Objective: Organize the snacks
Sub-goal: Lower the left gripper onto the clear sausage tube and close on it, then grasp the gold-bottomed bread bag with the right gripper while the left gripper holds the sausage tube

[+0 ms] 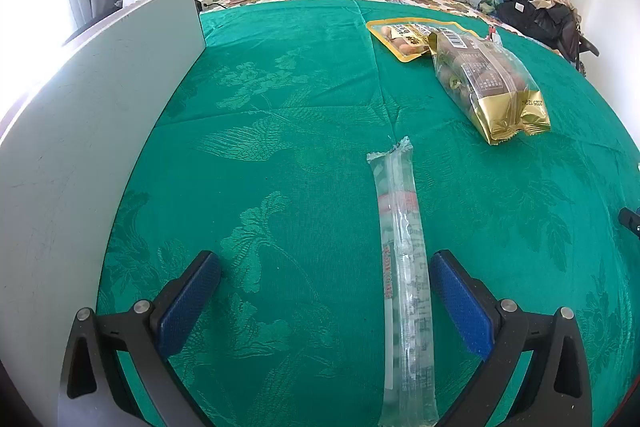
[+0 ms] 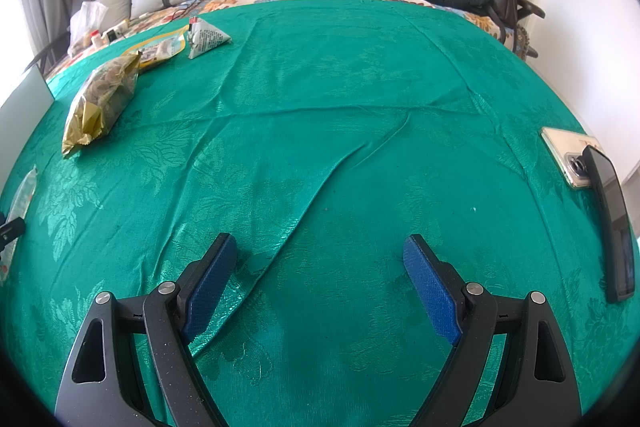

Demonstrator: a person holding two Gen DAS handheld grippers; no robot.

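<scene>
Both grippers over green cloth (image 1: 280, 155), fingers spread, holding nothing.
L gripper (image 1: 325, 267) straddles clear tube pack (image 1: 404, 267), lower center-right, near its right finger. Gold bag (image 1: 486, 79) + yellow pouch (image 1: 404, 37) upper right. R gripper (image 2: 320, 251): triangle pack (image 2: 206, 37) upper left, phones (image 2: 572, 157) right edge.

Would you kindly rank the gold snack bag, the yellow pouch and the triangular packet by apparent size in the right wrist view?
1. gold snack bag, clearly largest, though nearest.
2. yellow pouch and triangular packet: too alike, the pouch partly hidden.
</scene>
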